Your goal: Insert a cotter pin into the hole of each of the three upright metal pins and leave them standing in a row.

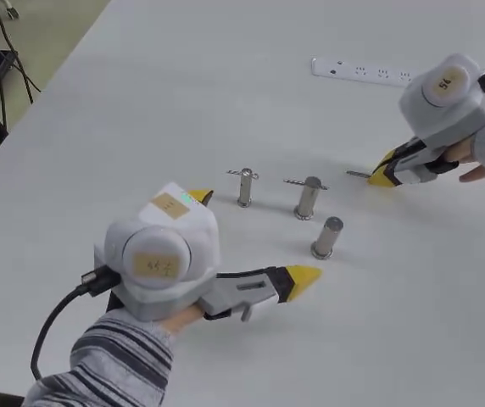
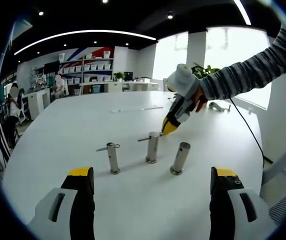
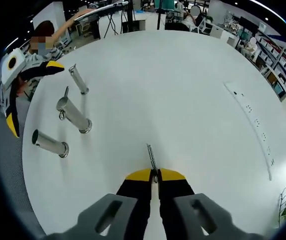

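Metal pins point(image 1: 309, 197), three, upright on tabletop point(image 1: 183, 102); near one bare. Left gripper point(image 1: 253, 236) beside them, jaws released. Right gripper point(image 1: 376, 178), farther right, jaws grasping cotter pin point(image 1: 359, 175). Power strip point(image 1: 361, 72) beyond.

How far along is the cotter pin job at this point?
Done: in the head view the left pin and the middle pin each have a cotter pin through the top. In hand: the right gripper is shut on a third cotter pin. Left: the bare pin has none yet. The left gripper is open and holds nothing. All three pins stand upright.
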